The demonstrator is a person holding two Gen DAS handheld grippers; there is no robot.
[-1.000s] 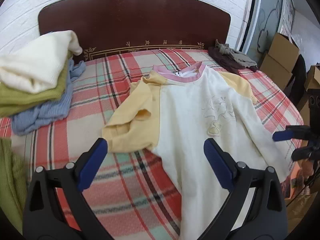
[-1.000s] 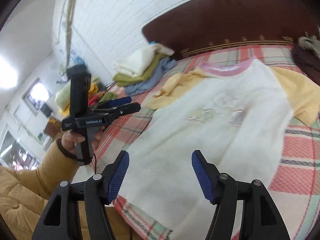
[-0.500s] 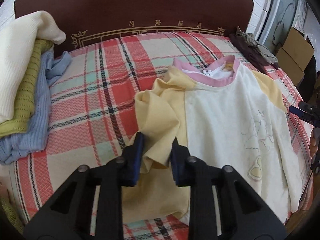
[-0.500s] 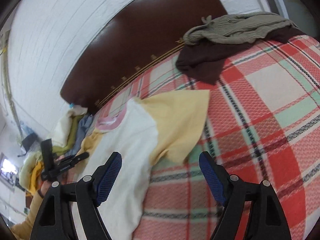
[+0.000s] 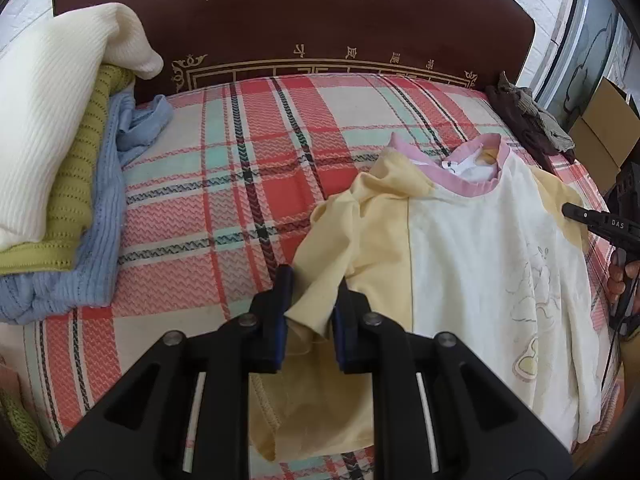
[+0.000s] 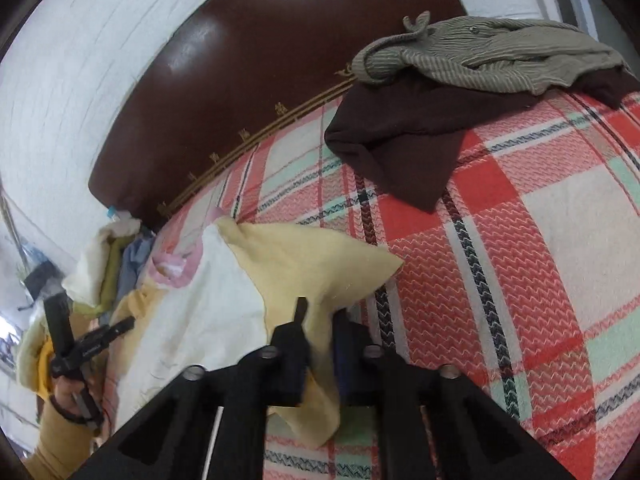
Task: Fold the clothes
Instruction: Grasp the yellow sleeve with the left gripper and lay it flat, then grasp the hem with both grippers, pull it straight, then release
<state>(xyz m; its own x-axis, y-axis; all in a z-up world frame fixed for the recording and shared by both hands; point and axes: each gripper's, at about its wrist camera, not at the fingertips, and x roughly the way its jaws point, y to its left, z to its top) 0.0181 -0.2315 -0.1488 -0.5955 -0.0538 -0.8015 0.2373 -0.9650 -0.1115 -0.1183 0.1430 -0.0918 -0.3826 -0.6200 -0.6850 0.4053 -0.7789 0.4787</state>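
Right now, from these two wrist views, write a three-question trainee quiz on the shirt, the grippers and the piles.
1. True or false: the left gripper has the shirt's yellow sleeve between its jaws.
2. What colour is the shirt's collar?
A) blue B) pink C) green
3. In the right wrist view, what lies on top of the dark brown garment by the headboard?

Key
1. True; its jaws are closing on the sleeve.
2. B
3. A ribbed grey-green garment.
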